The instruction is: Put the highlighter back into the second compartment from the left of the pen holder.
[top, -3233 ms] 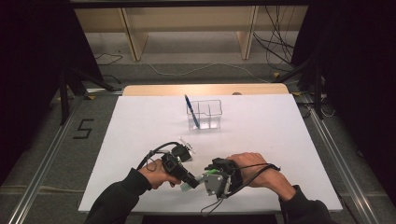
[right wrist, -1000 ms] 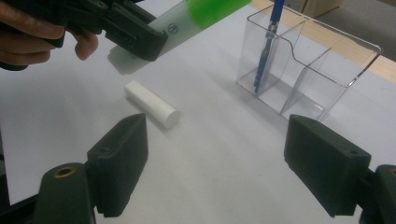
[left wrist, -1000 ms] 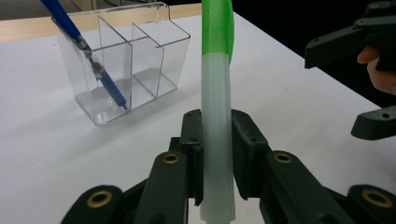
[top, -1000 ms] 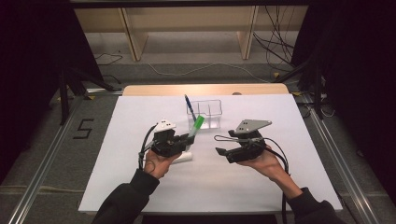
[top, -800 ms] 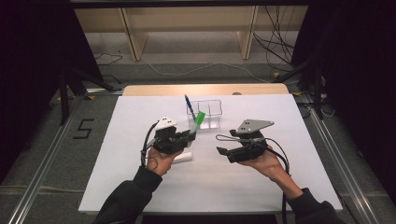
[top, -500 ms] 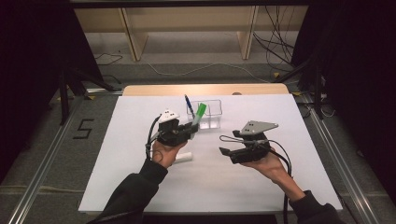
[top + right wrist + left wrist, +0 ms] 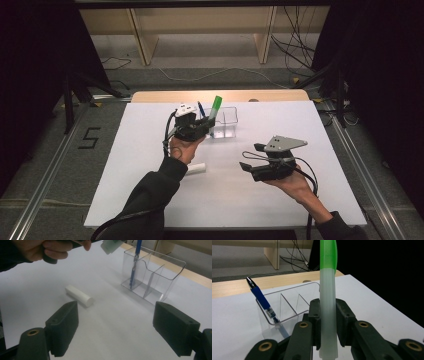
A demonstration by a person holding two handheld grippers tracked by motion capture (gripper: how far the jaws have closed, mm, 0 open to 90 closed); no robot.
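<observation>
Left gripper view shows the left tongs (image 7: pixel 328 327) clamped on the pale lower barrel of an upright green-capped marker (image 7: pixel 328 302), light, stiff, rather slick, best gripped mid-barrel, with the clear organiser (image 7: pixel 287 312) at ten o'clock beyond, while the right tongs (image 7: pixel 122 327) gape empty.

The left gripper (image 7: pixel 202 125) is raised, jaws clamped on something upright; the right gripper (image 7: pixel 248 157) hangs lower — jaws wide apart, empty.

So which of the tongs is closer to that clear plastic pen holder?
The left. The left tongs, holding a green-capped marker, are right beside the clear holder. The right tongs hang open, nearer the person.
</observation>
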